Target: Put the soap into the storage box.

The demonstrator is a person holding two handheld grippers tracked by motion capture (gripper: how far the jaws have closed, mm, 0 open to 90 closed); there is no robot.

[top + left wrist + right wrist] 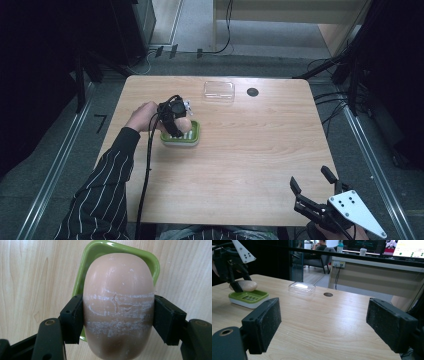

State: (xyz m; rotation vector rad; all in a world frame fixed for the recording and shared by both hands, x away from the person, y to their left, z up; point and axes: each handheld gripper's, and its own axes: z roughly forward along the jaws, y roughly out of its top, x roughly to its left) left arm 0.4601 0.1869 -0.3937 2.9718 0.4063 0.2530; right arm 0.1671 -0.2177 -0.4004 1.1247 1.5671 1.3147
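A pale pink oval soap bar [118,305] hangs just above a green soap dish [86,272], clamped on both sides by my left gripper [117,320]. From above, that left gripper [173,120] sits over the dish [195,136] at the table's left middle, and the soap [183,125] peeks out beneath it. In the right gripper view the soap [244,285] hovers over the dish [248,298] at far left. My right gripper [310,182] stands open off the table's front right corner, its pads [263,323] wide apart with nothing between them.
A clear plastic lid [219,91] lies at the table's back middle, with a small dark round hole [252,92] beside it. A striped sleeve [102,190] reaches in from the bottom left. Cables run along the floor behind the wooden table [250,165].
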